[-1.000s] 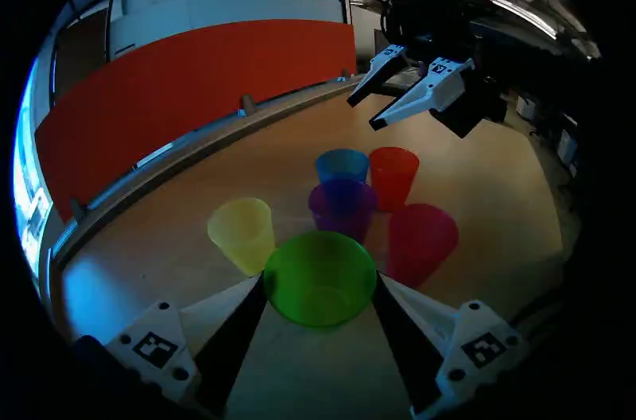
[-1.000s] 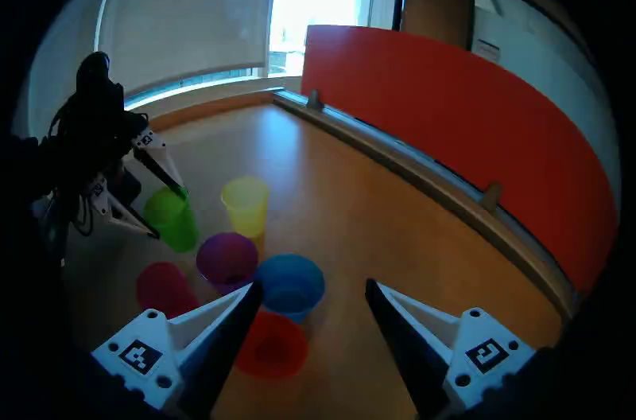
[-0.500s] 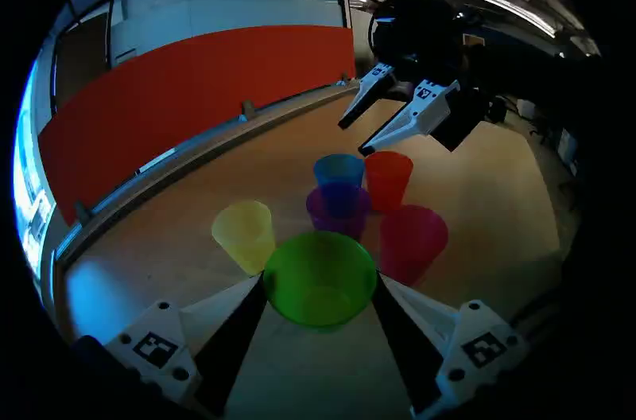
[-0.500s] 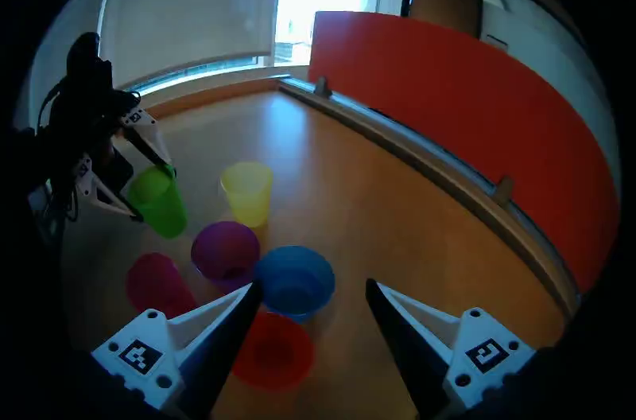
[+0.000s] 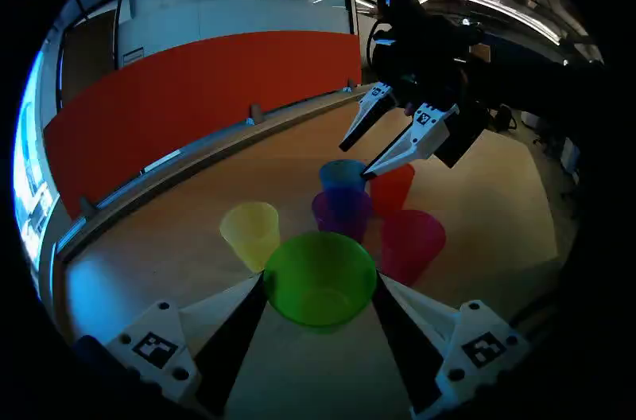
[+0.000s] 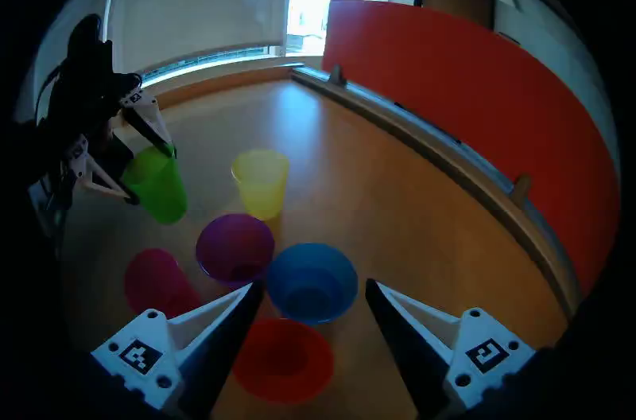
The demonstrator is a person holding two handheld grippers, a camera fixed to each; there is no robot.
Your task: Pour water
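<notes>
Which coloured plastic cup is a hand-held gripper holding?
The green translucent plastic cup, gripped by the left hand-held gripper. The yellow cup, purple cup, blue cup, red cup and pink cup stand free on the wooden table.

worktop: brown wood, shining in the light | yellow cup: standing mouth up, a little apart from the rest | purple cup and blue cup: sitting side by side, mouths up | red cup: sitting just beside the blue one | pink cup: sitting near the purple one
</notes>
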